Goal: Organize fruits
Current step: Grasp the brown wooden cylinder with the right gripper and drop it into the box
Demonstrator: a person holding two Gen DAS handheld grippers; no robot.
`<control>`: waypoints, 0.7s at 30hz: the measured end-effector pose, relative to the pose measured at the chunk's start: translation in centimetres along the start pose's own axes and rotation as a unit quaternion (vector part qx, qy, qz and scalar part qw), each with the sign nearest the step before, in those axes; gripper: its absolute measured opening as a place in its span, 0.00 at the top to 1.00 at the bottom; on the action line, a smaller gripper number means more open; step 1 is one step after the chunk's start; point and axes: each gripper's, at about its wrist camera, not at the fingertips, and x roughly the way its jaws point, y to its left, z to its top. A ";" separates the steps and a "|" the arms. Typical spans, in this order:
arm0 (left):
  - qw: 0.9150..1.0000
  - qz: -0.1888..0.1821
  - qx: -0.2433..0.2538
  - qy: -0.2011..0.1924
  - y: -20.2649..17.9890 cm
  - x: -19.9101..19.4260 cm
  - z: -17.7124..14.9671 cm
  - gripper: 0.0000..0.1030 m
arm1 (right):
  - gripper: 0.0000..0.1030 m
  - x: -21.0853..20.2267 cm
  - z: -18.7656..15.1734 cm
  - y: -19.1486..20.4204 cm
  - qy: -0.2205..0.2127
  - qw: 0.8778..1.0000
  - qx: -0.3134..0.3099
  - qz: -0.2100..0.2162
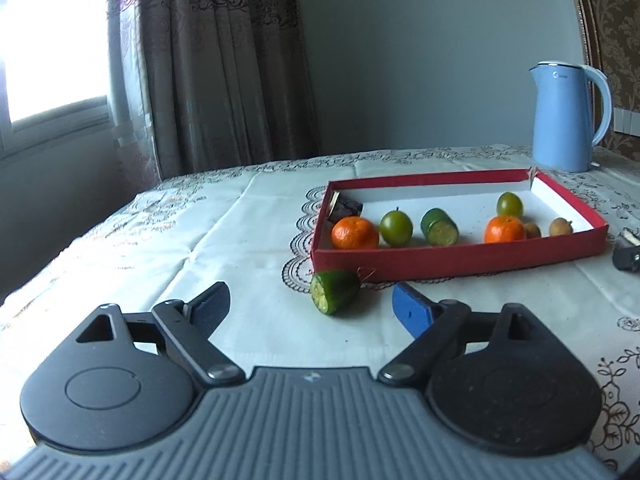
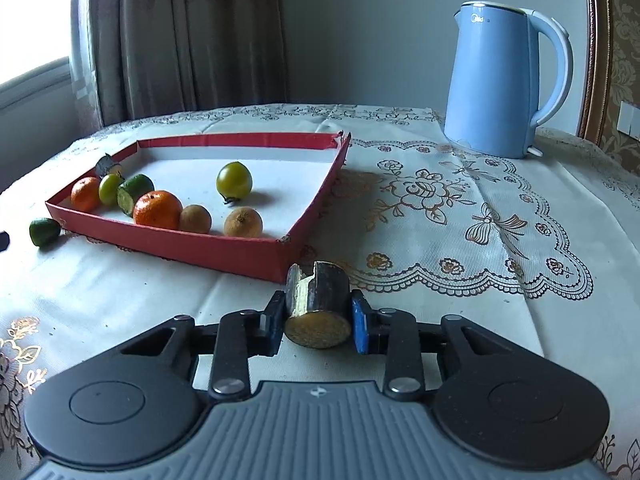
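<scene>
The right gripper (image 2: 318,320) clamps its jaws on a dark cut fruit piece (image 2: 318,308) just outside the red tray (image 2: 224,246), likely bound there. The left gripper (image 1: 310,306), jaws wide, faces a green cut piece (image 1: 335,291) on the worktop (image 1: 240,240).

Two oranges (image 2: 157,209), two green tomatoes (image 2: 234,181), two cucumber pieces (image 2: 131,193), two longans (image 2: 243,222), two dark cylinders (image 2: 318,308), one kettle (image 2: 496,84), one tray (image 2: 224,246)

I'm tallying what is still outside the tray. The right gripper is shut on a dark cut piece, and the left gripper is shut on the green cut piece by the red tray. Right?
Not quite. The left gripper is open: in the left wrist view the green cut piece lies on the tablecloth ahead of its spread fingers, beside the red tray. The right gripper is indeed shut on the dark cut piece.
</scene>
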 end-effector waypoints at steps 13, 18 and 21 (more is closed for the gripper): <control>0.999 -0.023 -0.021 0.036 0.6 1.1 -0.5 0.11 | 0.69 -2.9 4.0 1.9 -0.073 0.997 -0.007 0.008; 0.999 -0.026 -0.021 0.043 0.5 1.3 -0.5 0.11 | 0.69 -2.3 6.6 3.7 -0.095 0.995 -0.016 0.024; 0.998 -0.026 -0.023 0.048 0.6 1.5 -0.6 0.11 | 0.69 -0.4 7.5 4.6 -0.086 0.996 -0.013 0.031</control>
